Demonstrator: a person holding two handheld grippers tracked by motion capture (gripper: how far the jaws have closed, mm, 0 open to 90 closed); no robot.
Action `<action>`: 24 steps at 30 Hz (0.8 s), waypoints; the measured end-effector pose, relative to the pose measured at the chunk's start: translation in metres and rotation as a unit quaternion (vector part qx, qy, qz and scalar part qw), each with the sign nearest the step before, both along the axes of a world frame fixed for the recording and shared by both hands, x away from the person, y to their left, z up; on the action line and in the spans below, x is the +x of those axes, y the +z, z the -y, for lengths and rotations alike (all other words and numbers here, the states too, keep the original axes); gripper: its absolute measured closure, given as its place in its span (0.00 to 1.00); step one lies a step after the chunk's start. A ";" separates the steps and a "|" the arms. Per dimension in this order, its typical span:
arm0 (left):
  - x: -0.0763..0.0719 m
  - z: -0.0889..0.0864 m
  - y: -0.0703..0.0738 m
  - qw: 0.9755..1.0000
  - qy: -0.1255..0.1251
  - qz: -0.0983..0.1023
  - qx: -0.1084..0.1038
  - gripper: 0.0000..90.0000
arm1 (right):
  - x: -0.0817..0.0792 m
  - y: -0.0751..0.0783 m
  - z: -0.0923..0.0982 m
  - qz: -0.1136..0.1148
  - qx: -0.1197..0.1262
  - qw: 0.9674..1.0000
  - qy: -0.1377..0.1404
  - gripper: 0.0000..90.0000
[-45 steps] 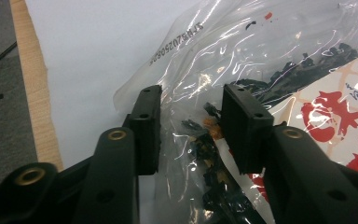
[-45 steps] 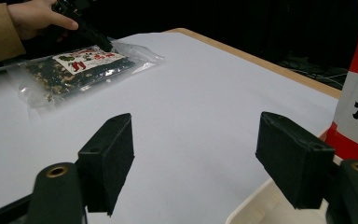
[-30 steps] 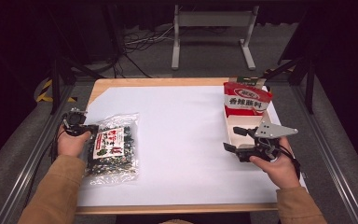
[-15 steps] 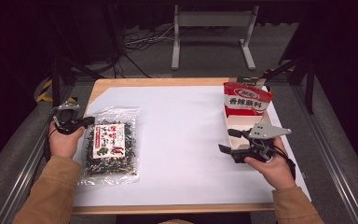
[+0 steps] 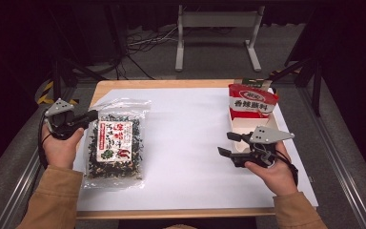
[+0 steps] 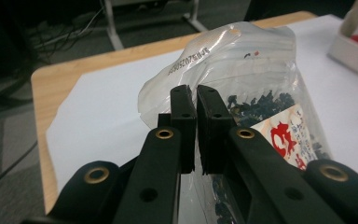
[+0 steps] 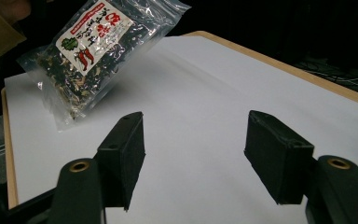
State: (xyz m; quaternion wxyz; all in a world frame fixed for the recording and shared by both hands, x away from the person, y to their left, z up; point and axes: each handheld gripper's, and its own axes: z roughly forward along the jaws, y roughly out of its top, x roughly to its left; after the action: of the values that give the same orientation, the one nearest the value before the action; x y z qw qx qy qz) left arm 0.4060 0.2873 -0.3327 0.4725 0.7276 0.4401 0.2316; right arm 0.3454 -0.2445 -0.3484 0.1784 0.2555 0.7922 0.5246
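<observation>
Your left hand-held gripper: jaws pressed together on the clear left edge of the seaweed packet, which since a second ago has tilted up off the bench at near left. Lift looks begun. Your right hand-held gripper: jaws spread, just closing a little, nothing between them. White sheet over wood; red pouch far right; dark room, cables beyond.

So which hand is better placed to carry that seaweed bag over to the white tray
Left, probably. The left gripper is already shut on the bag's edge, one end lifted off the table. The right gripper sits beside the white tray, fingers apart with nothing between them after closing a little.
</observation>
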 end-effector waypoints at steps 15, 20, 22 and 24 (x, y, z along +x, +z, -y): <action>-0.030 0.040 0.033 0.996 -0.050 0.076 -0.006 0.96 | 0.001 0.004 -0.030 -0.010 0.006 0.999 0.030 0.42; -0.036 0.052 0.041 0.994 -0.065 0.091 -0.015 0.96 | 0.007 0.005 -0.046 -0.021 0.008 0.999 0.043 0.41; -0.038 0.057 0.043 0.993 -0.072 0.096 -0.017 0.96 | 0.010 0.005 -0.054 -0.026 0.005 0.999 0.047 0.40; -0.039 0.060 0.044 0.992 -0.074 0.100 -0.020 0.96 | 0.012 0.005 -0.057 -0.028 0.004 0.998 0.049 0.39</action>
State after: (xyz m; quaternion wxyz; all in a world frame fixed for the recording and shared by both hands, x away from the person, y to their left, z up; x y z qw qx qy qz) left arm 0.3672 0.2275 -0.2886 0.5439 0.7223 0.3400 0.2585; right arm 0.3572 -0.1873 -0.3431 0.1292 0.2318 0.8066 0.5281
